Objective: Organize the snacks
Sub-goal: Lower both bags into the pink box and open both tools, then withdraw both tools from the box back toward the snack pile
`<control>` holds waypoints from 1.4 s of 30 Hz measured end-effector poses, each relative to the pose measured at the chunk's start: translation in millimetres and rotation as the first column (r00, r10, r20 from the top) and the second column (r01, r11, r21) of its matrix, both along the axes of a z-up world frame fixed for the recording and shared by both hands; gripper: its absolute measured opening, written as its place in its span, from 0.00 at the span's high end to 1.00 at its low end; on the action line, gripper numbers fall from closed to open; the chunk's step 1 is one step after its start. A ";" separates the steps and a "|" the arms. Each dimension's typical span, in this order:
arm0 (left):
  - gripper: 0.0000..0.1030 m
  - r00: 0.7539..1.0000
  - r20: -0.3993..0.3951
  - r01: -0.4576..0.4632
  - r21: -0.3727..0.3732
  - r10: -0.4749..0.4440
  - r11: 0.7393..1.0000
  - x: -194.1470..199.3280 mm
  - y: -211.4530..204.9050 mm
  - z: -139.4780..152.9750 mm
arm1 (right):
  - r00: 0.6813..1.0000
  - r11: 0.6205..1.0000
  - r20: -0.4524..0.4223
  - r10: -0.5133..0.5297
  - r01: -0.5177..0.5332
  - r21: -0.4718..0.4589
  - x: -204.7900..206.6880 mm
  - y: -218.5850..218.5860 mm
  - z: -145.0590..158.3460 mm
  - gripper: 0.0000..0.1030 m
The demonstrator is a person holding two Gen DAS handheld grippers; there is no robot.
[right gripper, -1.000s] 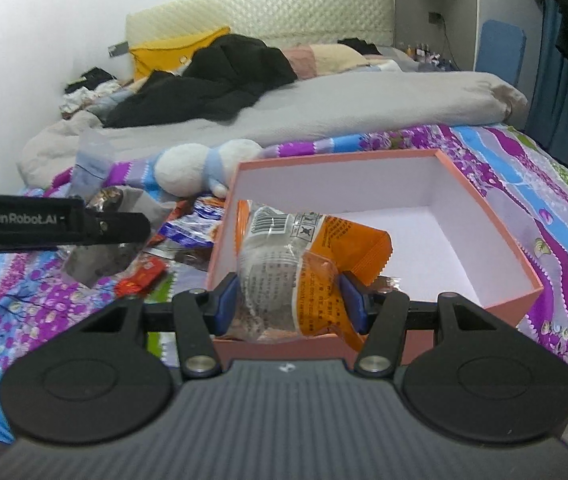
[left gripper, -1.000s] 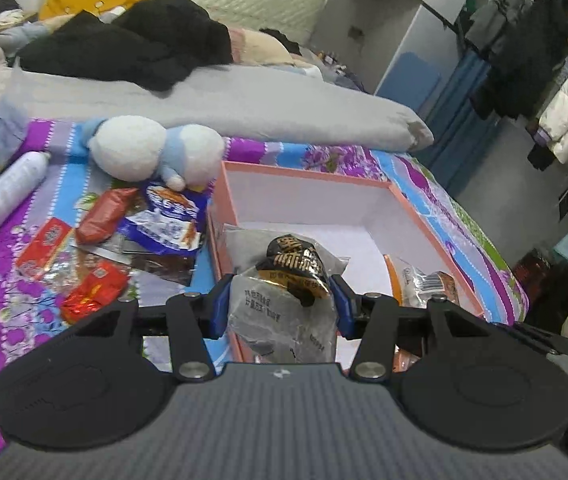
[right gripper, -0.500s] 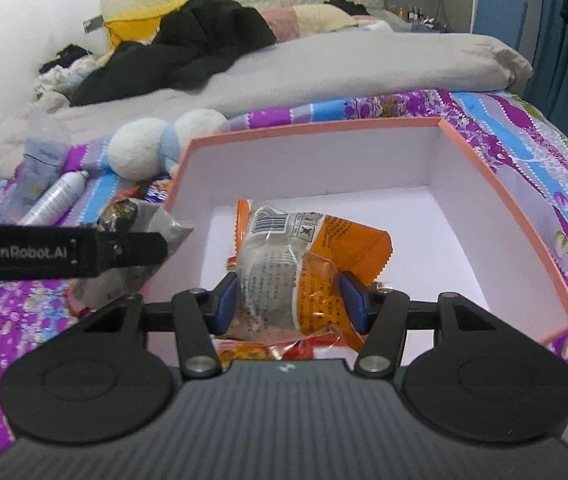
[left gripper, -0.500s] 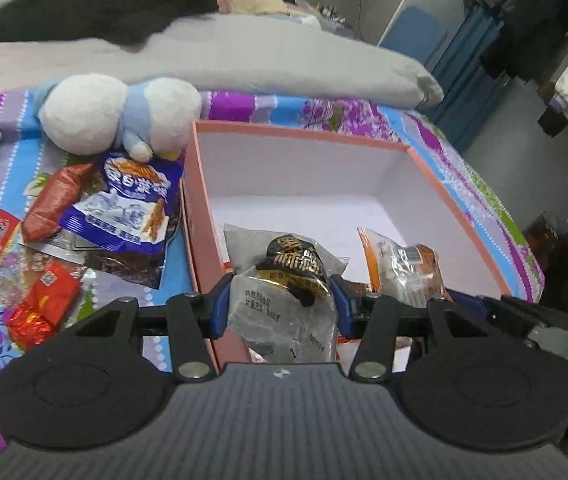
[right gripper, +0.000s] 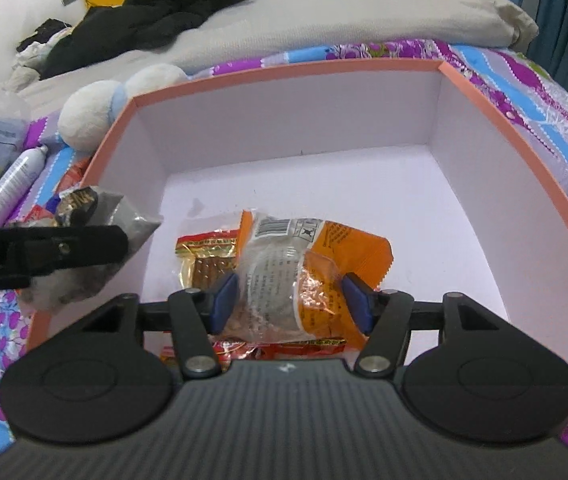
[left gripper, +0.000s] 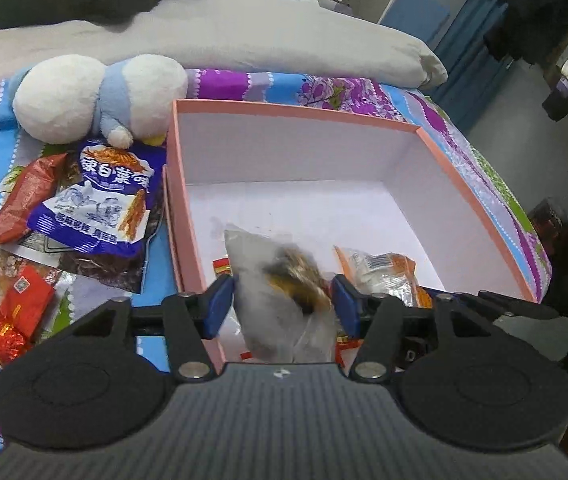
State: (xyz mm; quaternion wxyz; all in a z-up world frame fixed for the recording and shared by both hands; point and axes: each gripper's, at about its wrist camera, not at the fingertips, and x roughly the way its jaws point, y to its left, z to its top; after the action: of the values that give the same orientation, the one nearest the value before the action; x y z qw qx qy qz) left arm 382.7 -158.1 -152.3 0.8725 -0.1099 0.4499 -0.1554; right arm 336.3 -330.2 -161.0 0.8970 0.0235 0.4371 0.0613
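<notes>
Jaws just widened: both grippers (left gripper: 284, 306) (right gripper: 291, 300) seemingly loose around packets (left gripper: 280, 300) (right gripper: 284, 280); we lift clear toward 12 o'clock over the box (right gripper: 284, 70).

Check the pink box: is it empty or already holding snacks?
Holding snacks. Inside the pink box, a red-and-gold packet lies on its white floor near the front; most of the floor behind is bare.

Floral bedspread (left gripper: 463, 136) under pink box (left gripper: 479, 204), loose snack packets (left gripper: 96, 204), plush toy (left gripper: 96, 96).

A bed (left gripper: 363, 92) with grey duvet (left gripper: 244, 40); blue curtains (right gripper: 563, 20) beyond.
</notes>
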 end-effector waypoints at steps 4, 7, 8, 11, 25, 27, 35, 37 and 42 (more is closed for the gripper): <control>0.27 0.999 0.039 -0.010 -0.006 0.010 1.000 -5.6 0.5 12.8 | 1.000 0.999 0.018 -0.013 0.012 0.030 -2.5 -1.8 5.4 0.30; 0.27 0.998 0.054 -0.008 -0.007 0.009 1.000 -13.5 3.0 23.5 | 0.999 1.000 0.032 -0.016 0.015 0.027 -8.5 -0.6 13.1 0.30; 0.27 0.998 0.060 -0.013 -0.005 0.013 1.000 -17.2 5.0 27.1 | 0.999 1.000 0.038 -0.014 0.013 0.027 -10.3 -0.5 15.9 0.30; 0.27 0.997 0.079 -0.028 -0.001 0.028 1.000 -29.9 12.3 39.5 | 0.998 1.000 0.057 -0.009 0.008 0.029 -19.2 1.8 26.4 0.30; 0.27 0.975 0.207 -0.079 0.004 0.077 0.997 -114.5 43.4 103.9 | 0.985 0.998 0.170 0.001 -0.013 0.067 -85.6 17.6 79.0 0.30; 0.27 0.971 0.225 -0.087 0.002 0.084 0.996 -128.5 48.8 111.4 | 0.982 0.997 0.187 0.004 -0.017 0.070 -95.9 19.9 86.1 0.30; 0.27 0.957 0.265 -0.120 -0.010 0.119 0.993 -179.4 74.5 128.6 | 0.973 0.997 0.230 0.012 -0.030 0.075 -133.2 30.9 101.8 0.30; 0.27 0.954 0.270 -0.129 -0.015 0.128 0.992 -190.3 81.7 129.6 | 0.971 0.996 0.238 0.013 -0.033 0.081 -142.6 35.9 104.5 0.30; 0.27 0.950 0.272 -0.152 -0.021 0.151 0.988 -213.1 96.1 129.8 | 0.968 0.994 0.250 0.021 -0.046 0.096 -160.2 45.0 107.9 0.30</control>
State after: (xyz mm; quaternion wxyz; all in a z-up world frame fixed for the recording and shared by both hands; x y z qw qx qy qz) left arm 169.5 -62.0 -22.5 0.9355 -0.1215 0.3157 -0.1015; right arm 176.1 -285.3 -53.1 0.9412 0.0534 0.3179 0.1007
